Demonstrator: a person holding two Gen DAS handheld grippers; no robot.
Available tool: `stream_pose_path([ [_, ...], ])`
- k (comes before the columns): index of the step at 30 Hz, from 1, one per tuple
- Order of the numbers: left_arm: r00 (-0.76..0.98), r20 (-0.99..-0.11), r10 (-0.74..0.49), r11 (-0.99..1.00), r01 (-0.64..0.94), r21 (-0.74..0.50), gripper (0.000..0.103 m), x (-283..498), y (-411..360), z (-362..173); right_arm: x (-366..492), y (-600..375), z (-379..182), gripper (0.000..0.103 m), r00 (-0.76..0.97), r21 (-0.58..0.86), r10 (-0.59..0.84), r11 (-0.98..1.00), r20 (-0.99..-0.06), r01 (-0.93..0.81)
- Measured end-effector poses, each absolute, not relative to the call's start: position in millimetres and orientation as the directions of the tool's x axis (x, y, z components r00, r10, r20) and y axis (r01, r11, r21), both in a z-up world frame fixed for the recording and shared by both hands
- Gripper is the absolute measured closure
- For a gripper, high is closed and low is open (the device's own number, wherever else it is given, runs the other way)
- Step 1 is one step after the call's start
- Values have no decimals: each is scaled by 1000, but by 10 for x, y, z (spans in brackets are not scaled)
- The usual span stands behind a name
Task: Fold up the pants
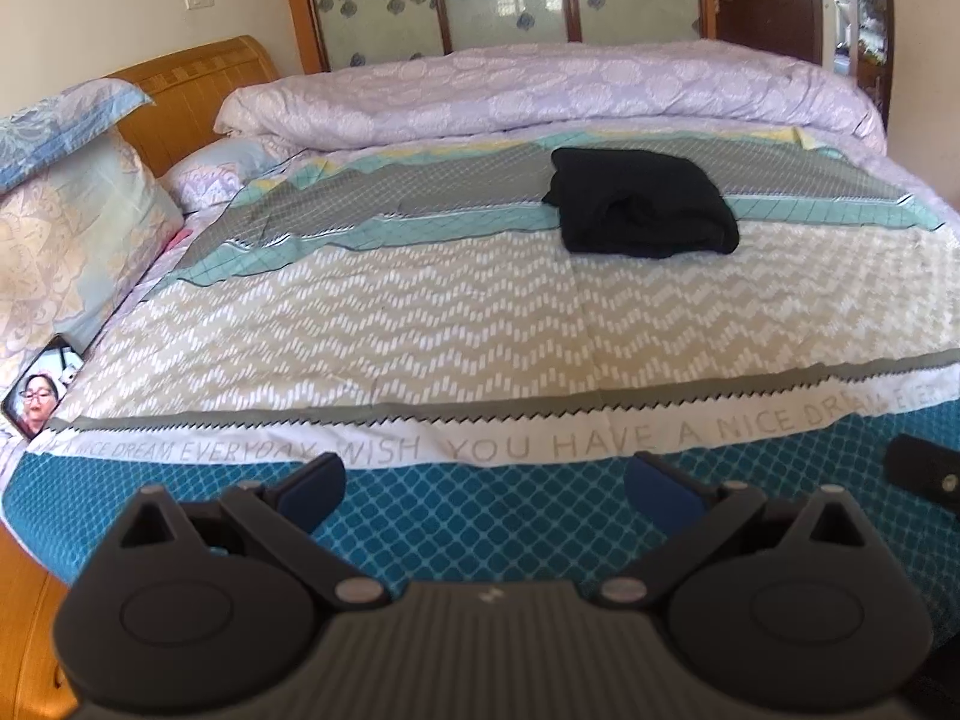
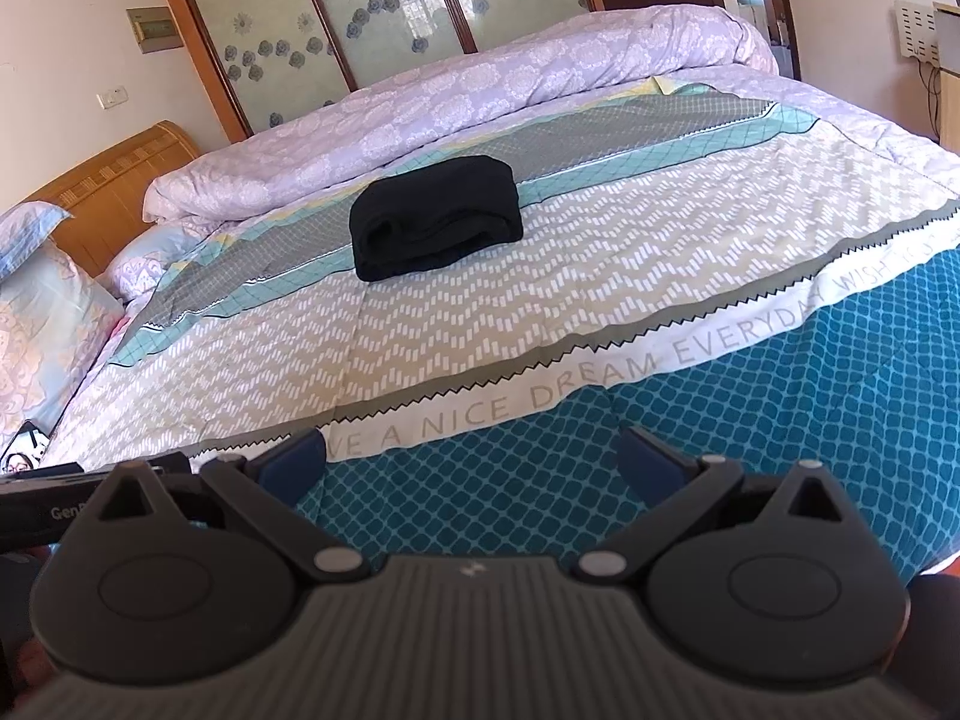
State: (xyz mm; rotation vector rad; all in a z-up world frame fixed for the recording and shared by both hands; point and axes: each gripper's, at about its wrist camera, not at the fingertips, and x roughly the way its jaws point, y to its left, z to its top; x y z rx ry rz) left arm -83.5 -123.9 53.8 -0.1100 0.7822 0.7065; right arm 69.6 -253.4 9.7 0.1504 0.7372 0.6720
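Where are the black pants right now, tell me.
The black pants lie folded on the patterned bedspread, far from both open grippers, just in front of the rolled lilac duvet; right of centre in the left wrist view.

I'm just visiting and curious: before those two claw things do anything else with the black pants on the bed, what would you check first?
1. Black pants already a compact folded bundle: ok, layers stacked, no leg trailing.
2. Left gripper free: ok, jaws apart, nothing held.
3. Right gripper free: ok, jaws apart, nothing held.
4. Both grippers clear of the pants: ok, they hang over the teal edge of the bedspread, well short of the bundle.
5. Phone out of the way: ok, it lies at the far left by the pillows.
6. Fold neat underneath: cannot tell.
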Motion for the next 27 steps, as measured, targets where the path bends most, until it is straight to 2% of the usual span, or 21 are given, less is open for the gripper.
stream_pose_path([
  [12,444,-694,566,744,-637,200,0,-739,-1190,550,725,-2566,99,0,547,354,614,784,-570,-511],
  [22,422,-764,487,761,-634,135,0,-692,-1141,474,722,-2586,126,0,552,351,617,781,-562,-516],
  [27,418,-763,492,758,-637,140,0,-704,-1161,472,715,-2587,133,0,548,353,620,779,-562,-518],
])
